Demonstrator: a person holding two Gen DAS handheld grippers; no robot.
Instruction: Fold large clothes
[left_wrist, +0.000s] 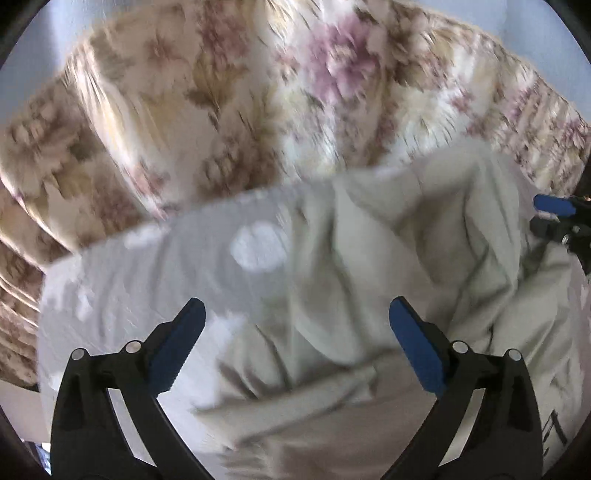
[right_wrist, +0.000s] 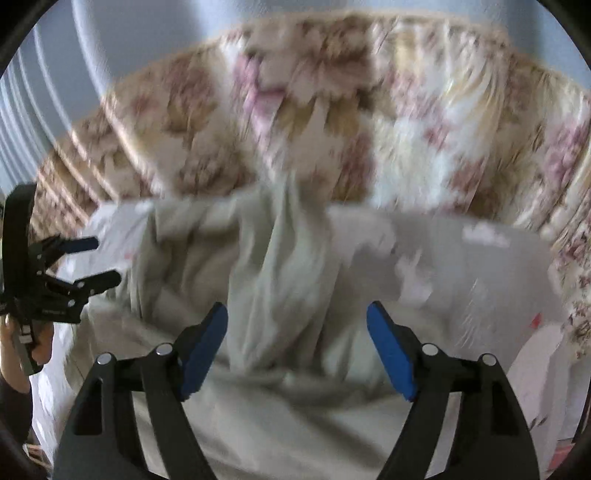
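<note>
Pale grey-green, crumpled cotton garment (left_wrist: 369, 295) lies heaped on the white-patterned grey sheet (left_wrist: 166, 258) before my left gripper (left_wrist: 295, 354) and right gripper (right_wrist: 297, 350), both spread and empty, so I'd pinch two matching edge corners, I judge, before lifting.

The rumpled garment (left_wrist: 369, 266) heaps up in ridges, the main thing in the way. Left of the garment, the grey sheet (left_wrist: 155, 280) lies flat and open for a pass; right of it too. Beyond the garment, the floral blanket (left_wrist: 207, 122) spreads low and unblocked. The left gripper (right_wrist: 92, 258) hangs at the garment's left edge, the right gripper (left_wrist: 550, 218) at its right edge, both with jaws apart.
</note>
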